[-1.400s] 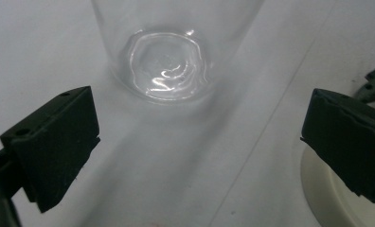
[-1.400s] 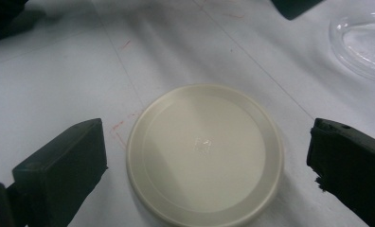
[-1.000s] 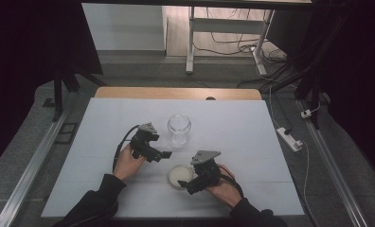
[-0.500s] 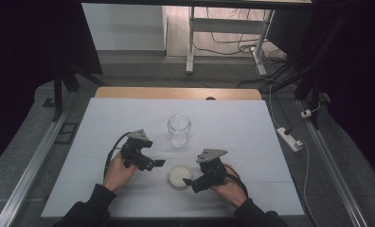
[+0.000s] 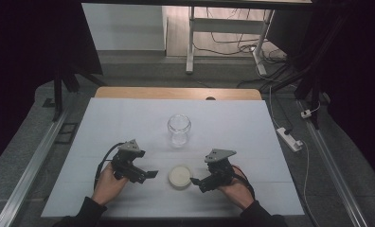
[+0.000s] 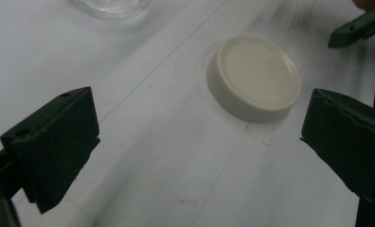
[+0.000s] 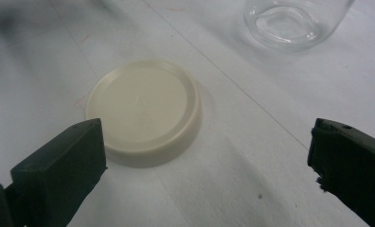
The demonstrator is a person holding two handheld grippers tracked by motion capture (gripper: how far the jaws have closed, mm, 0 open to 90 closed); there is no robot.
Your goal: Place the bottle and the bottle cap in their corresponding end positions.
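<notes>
A round cream lid (image 5: 180, 176) lies flat on the white table (image 5: 233, 123), between the two grippers. Behind it stands an open clear glass jar (image 5: 179, 129). My left gripper (image 5: 150, 174) is just left of the lid, jaws wide apart and holding nothing; in its own view the lid (image 6: 254, 78) sits ahead of the gap (image 6: 200, 142). My right gripper (image 5: 195, 181) is just right of the lid, also open. In the right gripper view the lid (image 7: 145, 111) lies near the left jaw and the jar (image 7: 294, 21) stands at the top.
A wooden strip (image 5: 176, 92) borders the table's far edge. A white power strip (image 5: 289, 138) lies off the table's right side. Metal rails (image 5: 34, 161) run along both sides, and a metal stand's legs (image 5: 190, 42) rise on the floor behind.
The left gripper has drawn back from beside the jar toward the near edge. The right gripper has let go of the lid and pulled slightly right, leaving it on the table.
</notes>
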